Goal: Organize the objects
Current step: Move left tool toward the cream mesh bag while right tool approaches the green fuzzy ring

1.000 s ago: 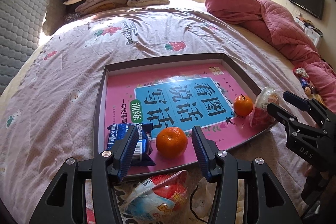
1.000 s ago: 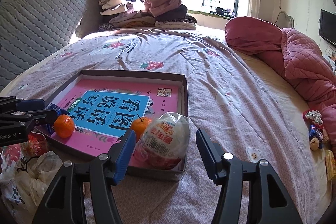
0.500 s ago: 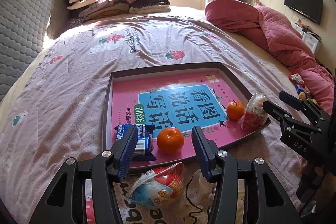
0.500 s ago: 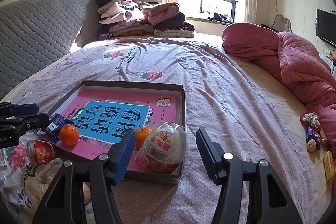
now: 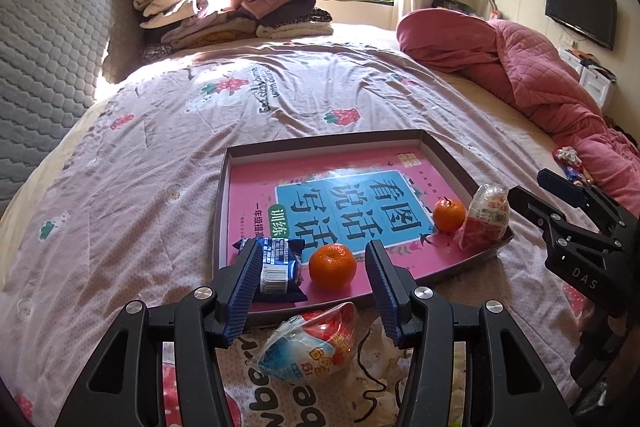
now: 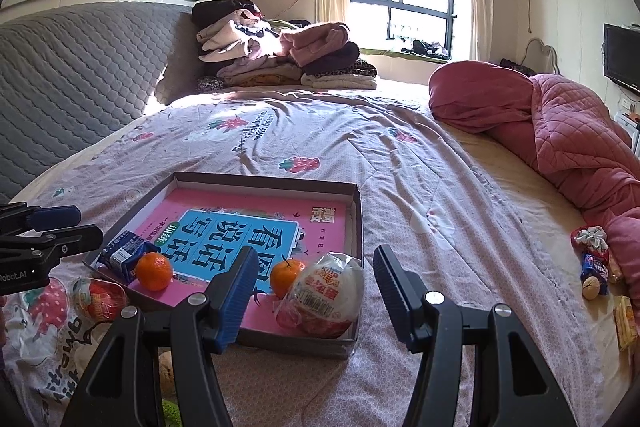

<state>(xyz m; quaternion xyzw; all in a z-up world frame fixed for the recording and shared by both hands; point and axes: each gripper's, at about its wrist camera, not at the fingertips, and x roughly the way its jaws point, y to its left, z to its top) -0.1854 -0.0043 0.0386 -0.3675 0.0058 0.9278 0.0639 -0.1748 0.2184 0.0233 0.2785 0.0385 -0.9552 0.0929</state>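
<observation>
A shallow brown box (image 5: pixel 328 143) (image 6: pixel 358 223) lies on the bed with a pink book (image 5: pixel 360 195) in it. On the book sit a blue snack packet (image 5: pixel 276 263), a tangerine (image 5: pixel 332 265) (image 6: pixel 153 271), a second tangerine (image 5: pixel 449 214) (image 6: pixel 286 277) and a wrapped toy egg (image 5: pixel 486 217) (image 6: pixel 328 297). Another wrapped egg (image 5: pixel 316 345) (image 6: pixel 100 301) lies outside the box on a printed bag. My left gripper (image 5: pixel 310 291) is open, near the first tangerine. My right gripper (image 6: pixel 314 293) is open, near the egg in the box.
A printed plastic bag (image 5: pixel 260 399) lies in front of the box. Folded clothes (image 5: pixel 224 7) are stacked at the bed head. A pink quilt (image 5: pixel 520 75) lies on the right. Small snacks (image 6: pixel 596 263) lie by the right edge.
Both grippers have drawn back and up from the box, so the objects look smaller and farther. Both stay open. Nothing in the box has moved.
</observation>
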